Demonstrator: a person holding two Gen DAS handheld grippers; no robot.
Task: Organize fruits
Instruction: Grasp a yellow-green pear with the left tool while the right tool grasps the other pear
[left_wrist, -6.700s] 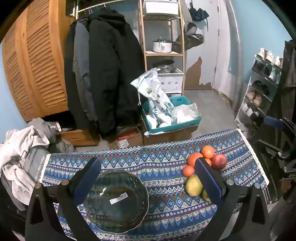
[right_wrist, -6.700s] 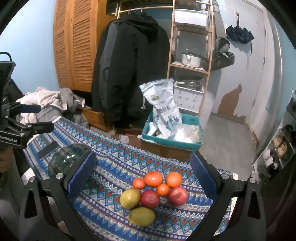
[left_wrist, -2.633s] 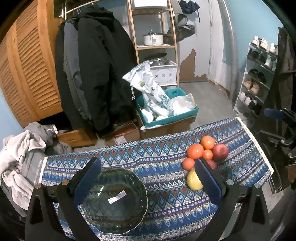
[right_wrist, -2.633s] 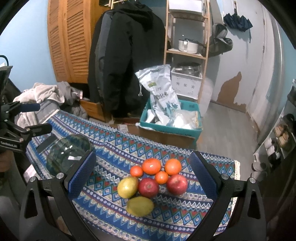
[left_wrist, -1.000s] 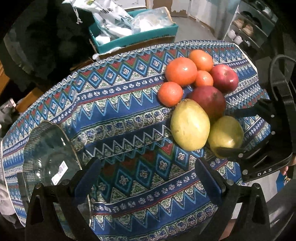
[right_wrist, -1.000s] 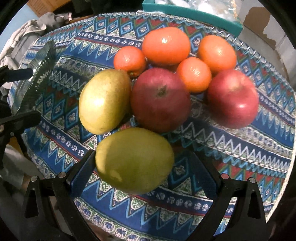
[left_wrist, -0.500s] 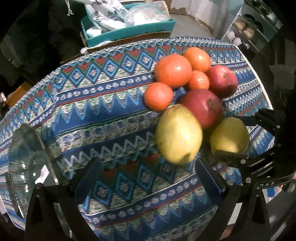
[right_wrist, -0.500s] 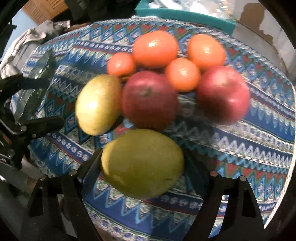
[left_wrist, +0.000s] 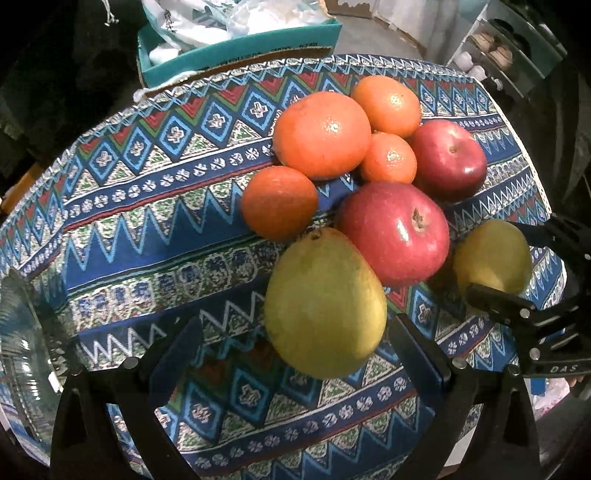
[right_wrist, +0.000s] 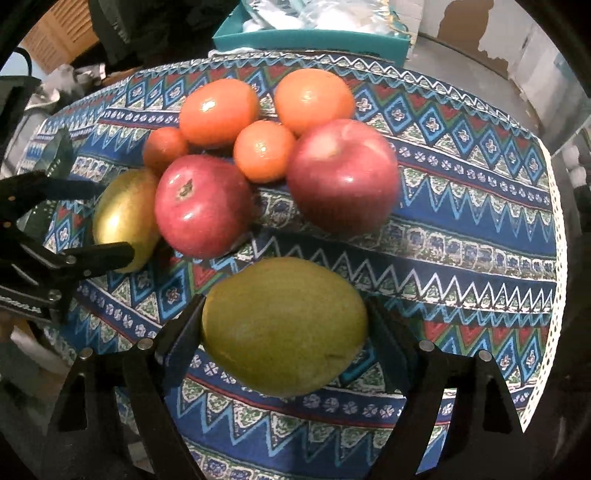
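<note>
**A:** Fruits (left_wrist: 354, 192) sit bunched toward the far right corner of the table under its blue zigzag-patterned woven cloth (left_wrist: 147, 229): four glossy, dimpled oranges, two waxy red apples and two matte yellow-green pears. Our right gripper (right_wrist: 284, 328) has its jaws clamped across the wide middle of the nearer yellow-green pear (right_wrist: 284, 325), down by the front edge.

**B:** And our left gripper (left_wrist: 295, 347) stands wide, pads touching nothing, with the other, larger pear (left_wrist: 325, 302) just between them.

**A:** We judge the step is a double pick. On the right, we should keep the pads on the broad belly, since the skin is smooth and the shape tapers, so a grip nearer the narrow end could squirt it out.

**B:** On the left, we should centre over that pear before closing. It leans against the nearer red apple (left_wrist: 395, 232), which is round and hard and will likely roll if nudged, taking the small orange (left_wrist: 279, 201) with it.

**A:** The cloth is soft and may drag under a finger, so we should lift straight up.

**B:** Then across to the ribbed clear glass bowl (left_wrist: 26, 350) at the left edge; its wall looks thin, so we set fruit down, not drop it.
</note>
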